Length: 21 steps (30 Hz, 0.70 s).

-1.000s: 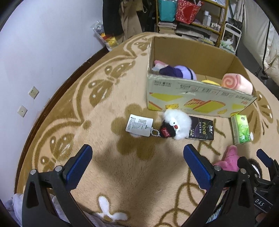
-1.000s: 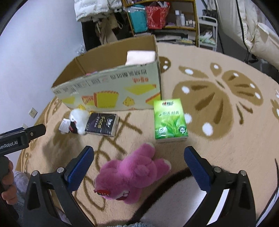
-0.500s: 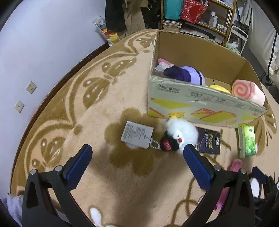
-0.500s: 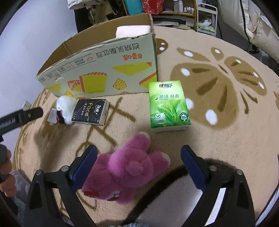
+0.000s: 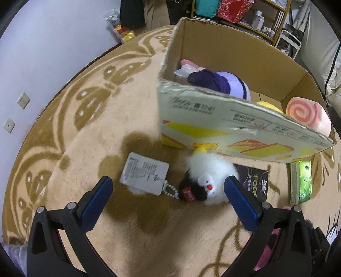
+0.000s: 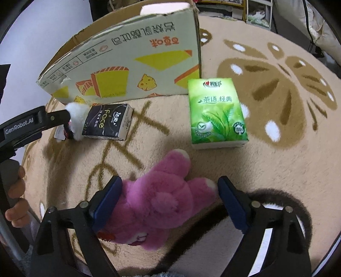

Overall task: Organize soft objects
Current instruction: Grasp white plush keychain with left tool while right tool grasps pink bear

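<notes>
A white fluffy toy [image 5: 210, 178] with a black face and a paper tag [image 5: 145, 173] lies on the carpet against the cardboard box [image 5: 213, 119]. My left gripper [image 5: 168, 200] is open just before it, the toy near the right finger. A pink plush bear [image 6: 157, 204] lies between the open fingers of my right gripper [image 6: 169, 198]. The box holds a purple plush [image 5: 219, 82], a yellow toy [image 5: 268, 106] and a pink swirl roll [image 5: 307, 115]. The white toy also shows in the right wrist view [image 6: 76, 120].
A black tissue pack [image 6: 107, 124] and a green tissue pack [image 6: 217, 110] lie on the patterned carpet [image 6: 277, 95] in front of the box [image 6: 127, 57]. A wall with sockets [image 5: 23, 100] is on the left. Shelves [image 5: 245, 15] stand behind the box.
Both grippers have moved forward and down. The white toy now sits close to the left fingers. The pink bear now lies between the right fingers.
</notes>
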Each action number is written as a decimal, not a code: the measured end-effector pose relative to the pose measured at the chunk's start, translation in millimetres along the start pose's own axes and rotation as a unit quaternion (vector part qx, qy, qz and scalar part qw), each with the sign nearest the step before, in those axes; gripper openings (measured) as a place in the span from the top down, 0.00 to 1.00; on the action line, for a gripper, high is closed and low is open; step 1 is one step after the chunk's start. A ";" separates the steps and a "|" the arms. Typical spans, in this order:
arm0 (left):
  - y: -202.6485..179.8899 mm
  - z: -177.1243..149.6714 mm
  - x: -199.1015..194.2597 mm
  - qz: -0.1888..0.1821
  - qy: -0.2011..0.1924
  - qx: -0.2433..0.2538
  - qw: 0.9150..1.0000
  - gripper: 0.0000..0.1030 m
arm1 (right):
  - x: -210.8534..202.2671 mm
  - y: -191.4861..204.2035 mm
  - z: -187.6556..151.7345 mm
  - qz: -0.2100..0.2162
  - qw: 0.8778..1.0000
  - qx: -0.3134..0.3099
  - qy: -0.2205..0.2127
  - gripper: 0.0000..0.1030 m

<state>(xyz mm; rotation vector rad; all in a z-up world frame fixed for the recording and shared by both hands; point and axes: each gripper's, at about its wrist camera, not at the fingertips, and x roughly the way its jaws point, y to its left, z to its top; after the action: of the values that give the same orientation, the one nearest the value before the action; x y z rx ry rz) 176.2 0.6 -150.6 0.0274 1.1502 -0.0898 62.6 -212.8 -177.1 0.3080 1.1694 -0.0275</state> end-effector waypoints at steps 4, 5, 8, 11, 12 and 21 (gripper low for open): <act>-6.3 3.4 11.3 -0.005 0.006 0.006 1.000 0.00 | 4.2 -3.0 1.7 0.004 1.000 0.001 0.004 0.10; -7.2 4.0 14.3 -0.004 0.008 0.007 1.000 0.00 | 5.2 -3.6 1.5 0.005 1.000 0.001 0.005 0.10; -8.8 5.6 25.1 -0.010 0.018 0.001 1.000 0.00 | 10.4 -5.6 -0.9 0.009 1.000 0.005 0.008 0.10; -10.4 6.5 33.7 -0.012 0.024 -0.004 1.000 0.03 | 12.5 -6.4 -2.2 0.010 1.000 0.006 0.009 0.10; -11.6 6.0 36.5 -0.014 0.027 -0.003 1.000 0.06 | 13.3 -7.0 -2.6 0.010 1.000 0.006 0.009 0.10; -31.7 1.0 34.4 -0.010 0.023 0.038 0.999 0.51 | 14.4 -3.7 -3.3 0.006 1.000 0.008 0.011 0.13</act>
<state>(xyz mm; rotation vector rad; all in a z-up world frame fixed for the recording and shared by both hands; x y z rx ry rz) 188.3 -33.0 -180.8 0.0860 1.1925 -0.1523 64.6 -213.5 -192.2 0.3311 1.1900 -0.0224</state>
